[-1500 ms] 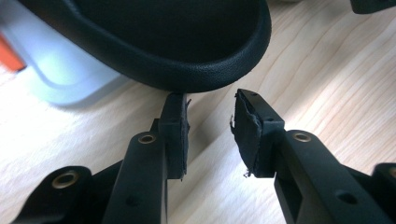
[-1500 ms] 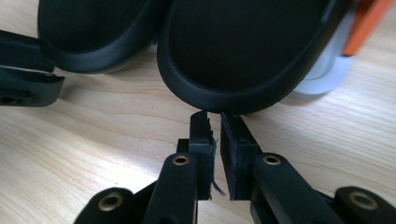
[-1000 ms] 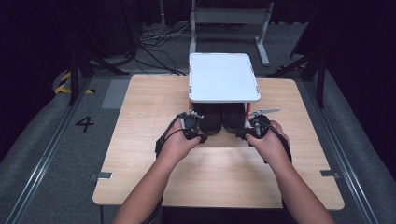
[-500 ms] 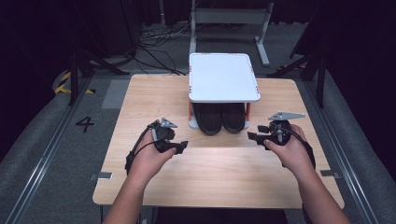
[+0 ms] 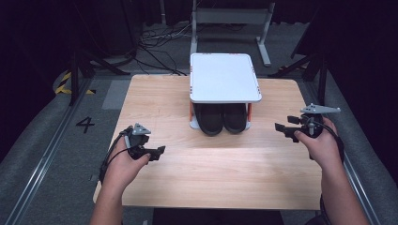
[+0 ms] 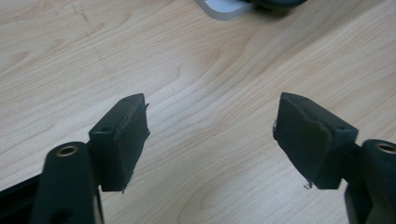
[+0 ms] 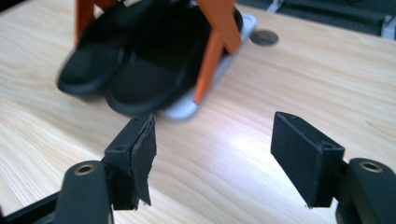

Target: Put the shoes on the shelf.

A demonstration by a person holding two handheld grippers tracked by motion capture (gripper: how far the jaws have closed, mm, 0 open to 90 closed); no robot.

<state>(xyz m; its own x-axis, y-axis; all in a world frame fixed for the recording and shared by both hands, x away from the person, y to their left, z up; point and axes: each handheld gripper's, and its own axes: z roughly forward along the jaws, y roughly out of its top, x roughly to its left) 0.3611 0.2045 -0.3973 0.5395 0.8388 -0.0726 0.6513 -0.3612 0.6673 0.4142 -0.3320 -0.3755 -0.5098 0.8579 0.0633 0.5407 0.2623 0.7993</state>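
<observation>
Backing away cleanly, the left gripper (image 5: pixel 158 152) and right gripper (image 5: pixel 281 128) have just been opening, jaws spread and empty; the shoes (image 5: pixel 223 118) sit ahead between them under the rack (image 5: pixel 224 77).

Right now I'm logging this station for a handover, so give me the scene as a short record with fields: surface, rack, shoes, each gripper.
surface: light wooden table
rack: small white two-level rack with orange posts, at the table's far middle
shoes: pair of black shoes side by side on the lower level, toes toward the person
left gripper: over the table's near left, apart from the rack; jaws have just been opening, nothing between them
right gripper: to the right of the rack, pointing at it; jaws have just been opening, nothing between them
</observation>
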